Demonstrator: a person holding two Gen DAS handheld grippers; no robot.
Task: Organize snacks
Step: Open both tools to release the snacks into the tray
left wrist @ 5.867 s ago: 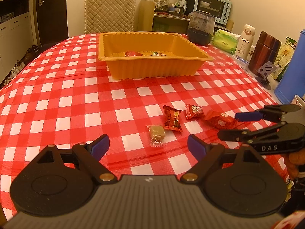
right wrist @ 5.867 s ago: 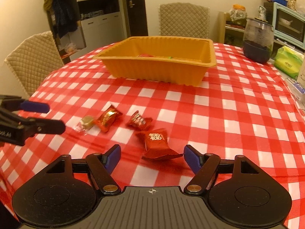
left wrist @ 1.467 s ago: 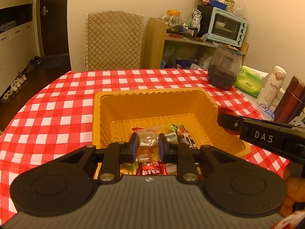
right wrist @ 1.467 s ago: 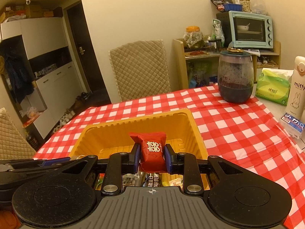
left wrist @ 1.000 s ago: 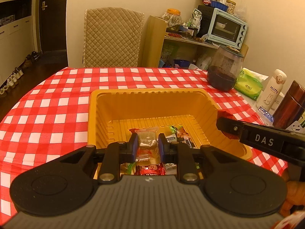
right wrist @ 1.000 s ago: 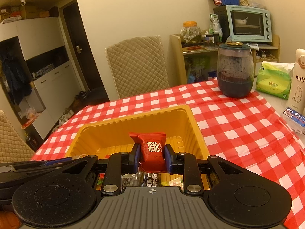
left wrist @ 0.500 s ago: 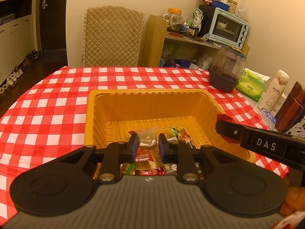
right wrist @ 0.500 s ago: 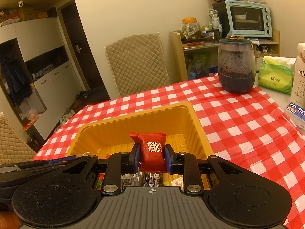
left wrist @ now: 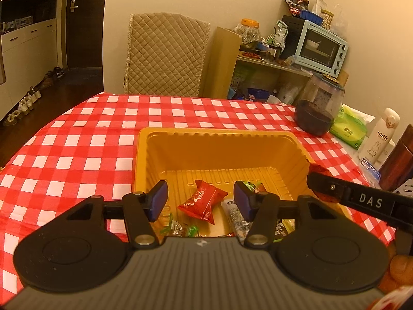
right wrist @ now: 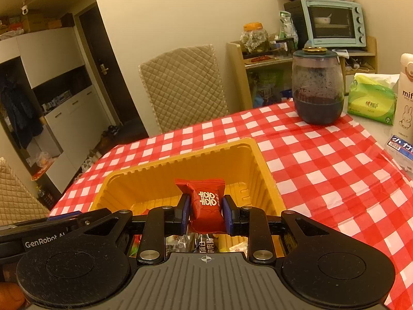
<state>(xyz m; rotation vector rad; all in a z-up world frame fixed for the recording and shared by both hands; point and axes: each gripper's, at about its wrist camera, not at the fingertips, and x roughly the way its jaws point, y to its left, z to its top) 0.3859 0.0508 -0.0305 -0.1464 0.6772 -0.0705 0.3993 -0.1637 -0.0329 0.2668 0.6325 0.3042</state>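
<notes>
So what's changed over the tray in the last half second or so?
The left tool has just been opening; the clear-wrapped pale candy it held is gone from between its pads, dropped toward the yellow plastic tray, though I can't pick it out there. The right tool stays shut on the red wrapped candy over the tray.

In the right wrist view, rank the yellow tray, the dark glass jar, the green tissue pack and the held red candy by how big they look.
1. Yellow tray
2. Dark glass jar
3. Green tissue pack
4. Red candy, though nearness to the camera inflates it; close to the tissue pack.
</notes>
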